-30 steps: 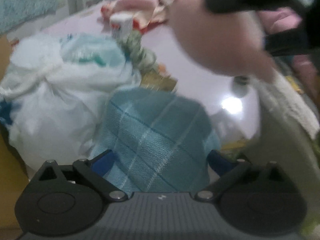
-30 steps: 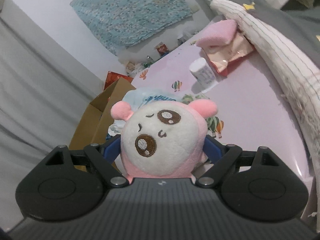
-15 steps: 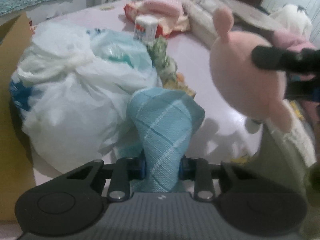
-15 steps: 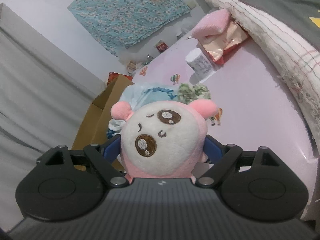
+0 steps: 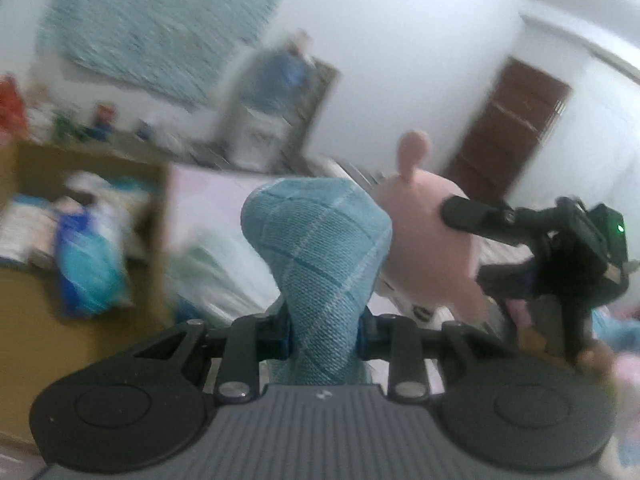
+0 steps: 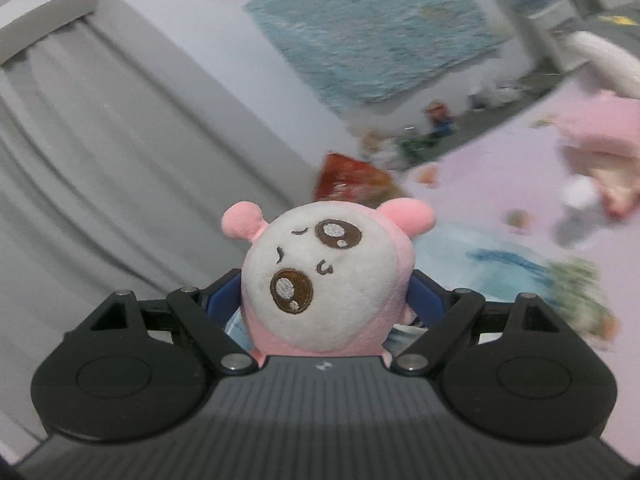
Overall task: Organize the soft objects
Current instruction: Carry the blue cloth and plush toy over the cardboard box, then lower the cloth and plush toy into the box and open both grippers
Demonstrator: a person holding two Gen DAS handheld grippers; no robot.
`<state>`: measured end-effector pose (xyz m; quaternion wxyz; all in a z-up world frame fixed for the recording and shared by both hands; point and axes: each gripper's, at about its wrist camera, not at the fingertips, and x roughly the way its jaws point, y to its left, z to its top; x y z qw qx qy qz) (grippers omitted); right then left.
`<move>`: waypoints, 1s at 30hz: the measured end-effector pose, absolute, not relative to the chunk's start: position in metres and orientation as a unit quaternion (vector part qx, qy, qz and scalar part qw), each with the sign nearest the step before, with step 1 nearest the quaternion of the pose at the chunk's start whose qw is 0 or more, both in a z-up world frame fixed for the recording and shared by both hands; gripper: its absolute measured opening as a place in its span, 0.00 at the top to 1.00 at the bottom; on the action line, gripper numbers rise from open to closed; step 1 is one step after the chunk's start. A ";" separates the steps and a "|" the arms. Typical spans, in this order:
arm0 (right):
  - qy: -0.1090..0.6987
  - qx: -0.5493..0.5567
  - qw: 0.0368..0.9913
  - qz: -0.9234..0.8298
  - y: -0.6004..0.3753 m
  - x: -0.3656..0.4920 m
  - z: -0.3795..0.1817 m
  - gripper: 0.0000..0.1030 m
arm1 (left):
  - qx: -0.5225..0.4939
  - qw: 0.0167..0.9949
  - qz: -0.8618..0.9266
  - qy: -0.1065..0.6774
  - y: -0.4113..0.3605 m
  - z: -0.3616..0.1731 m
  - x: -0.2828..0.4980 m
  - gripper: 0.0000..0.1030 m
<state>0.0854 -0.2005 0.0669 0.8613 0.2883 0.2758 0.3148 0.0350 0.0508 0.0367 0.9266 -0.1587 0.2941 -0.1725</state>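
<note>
My left gripper (image 5: 323,334) is shut on a light blue checked cloth (image 5: 320,256), which bulges up above the pinched part and is held in the air. Right of it in the left wrist view, the other gripper (image 5: 516,244) carries the pink plush toy (image 5: 432,248), seen from behind. In the right wrist view my right gripper (image 6: 326,296) is shut on that plush toy (image 6: 320,280), whose white face with brown eyes and pink ears points toward the camera. Both items hang above the pale pink table (image 6: 500,168).
A brown cardboard box (image 5: 92,216) with bags and packets inside stands at the left. A white plastic bag (image 5: 216,264) lies on the table behind the cloth. Grey curtains (image 6: 100,160) hang at the left, a blue patterned cloth (image 6: 368,28) is on the wall, and a brown door (image 5: 512,124) stands far off.
The left gripper closed on the blue cloth and lifted it off the table. Both grippers rose and tilted up, so the walls and box now fill the views.
</note>
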 end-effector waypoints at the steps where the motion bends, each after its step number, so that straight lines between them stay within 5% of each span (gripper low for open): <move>1: 0.281 0.289 0.854 0.328 -0.184 0.099 0.073 0.16 | -0.161 0.932 -0.153 0.285 0.065 0.041 0.035 0.71; 7: 0.354 0.284 0.819 0.350 -0.087 0.177 0.077 0.16 | -0.158 0.944 -0.008 0.289 0.151 0.044 0.052 0.70; 16: 0.493 0.253 0.791 0.260 0.050 0.257 0.003 0.15 | -0.093 0.915 0.115 0.374 0.224 -0.004 0.113 0.70; 30: 0.565 0.348 0.728 0.170 0.075 0.283 -0.081 0.07 | -0.071 0.882 0.164 0.436 0.245 -0.046 0.142 0.70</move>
